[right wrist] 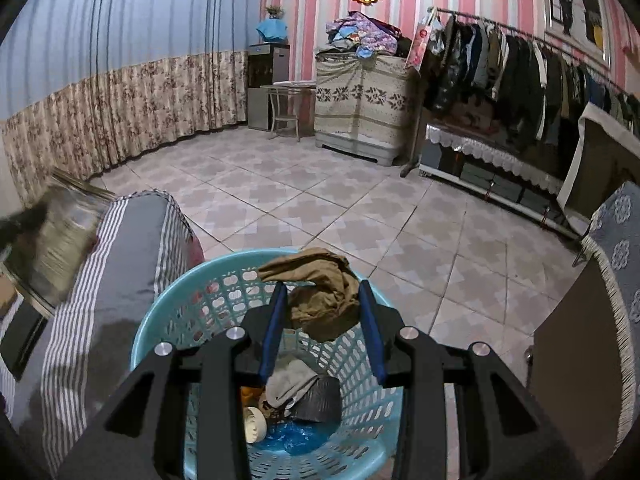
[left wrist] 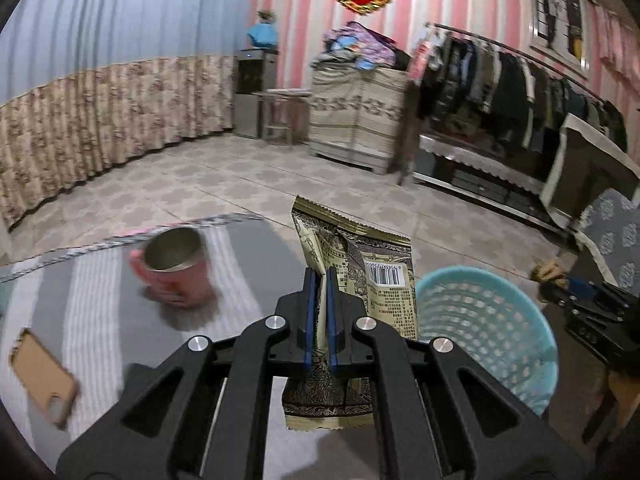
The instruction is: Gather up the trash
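Note:
My left gripper (left wrist: pixel 321 276) is shut on a gold and black snack wrapper (left wrist: pixel 362 268) and holds it upright above the table's right edge, just left of the light blue perforated trash basket (left wrist: pixel 488 332). My right gripper (right wrist: pixel 323 290) is over the same basket (right wrist: pixel 168 332), its jaws parted, with a crumpled brown paper wad (right wrist: pixel 320 300) between them; whether they still grip it is unclear. Several pieces of trash (right wrist: pixel 296 404) lie in the basket's bottom. The left gripper with its wrapper shows blurred at the left edge of the right wrist view (right wrist: pixel 52 240).
A pink mug (left wrist: pixel 176 272) and a tan phone (left wrist: pixel 44 376) lie on the grey striped tablecloth (left wrist: pixel 248 264). A patterned chair (right wrist: pixel 616 280) stands right of the basket. Tiled floor, a clothes rack (left wrist: pixel 520 80) and a covered cabinet (left wrist: pixel 356 116) are beyond.

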Demonstrator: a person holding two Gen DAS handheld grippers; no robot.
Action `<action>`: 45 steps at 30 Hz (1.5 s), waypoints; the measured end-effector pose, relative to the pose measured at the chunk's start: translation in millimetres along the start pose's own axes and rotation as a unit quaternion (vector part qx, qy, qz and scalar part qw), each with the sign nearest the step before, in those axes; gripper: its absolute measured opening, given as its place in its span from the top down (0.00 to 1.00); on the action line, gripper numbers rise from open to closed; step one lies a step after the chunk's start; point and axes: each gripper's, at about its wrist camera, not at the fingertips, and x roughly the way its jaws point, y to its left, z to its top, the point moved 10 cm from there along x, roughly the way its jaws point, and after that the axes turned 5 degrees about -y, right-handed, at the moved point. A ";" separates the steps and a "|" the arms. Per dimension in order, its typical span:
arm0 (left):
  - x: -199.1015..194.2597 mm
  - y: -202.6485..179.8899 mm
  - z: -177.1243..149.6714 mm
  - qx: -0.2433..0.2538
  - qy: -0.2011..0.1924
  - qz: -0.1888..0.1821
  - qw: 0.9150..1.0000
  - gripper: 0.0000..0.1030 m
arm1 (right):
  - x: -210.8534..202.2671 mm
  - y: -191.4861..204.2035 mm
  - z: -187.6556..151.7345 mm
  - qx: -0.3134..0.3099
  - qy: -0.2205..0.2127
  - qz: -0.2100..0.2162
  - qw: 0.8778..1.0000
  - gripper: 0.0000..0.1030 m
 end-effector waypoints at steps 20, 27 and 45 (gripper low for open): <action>41.0 -86.3 -21.7 0.054 0.028 -0.041 0.997 0.38 | 21.1 -31.4 -19.1 0.053 0.024 -0.002 0.998 0.65; 14.2 -34.4 -4.0 0.056 -0.023 0.048 0.997 0.05 | 33.3 -12.0 -28.3 0.038 0.039 0.007 0.999 0.64; -45.7 50.0 6.0 0.030 -0.048 0.102 0.993 0.05 | 16.9 20.2 -21.7 0.030 0.004 -0.007 1.000 0.04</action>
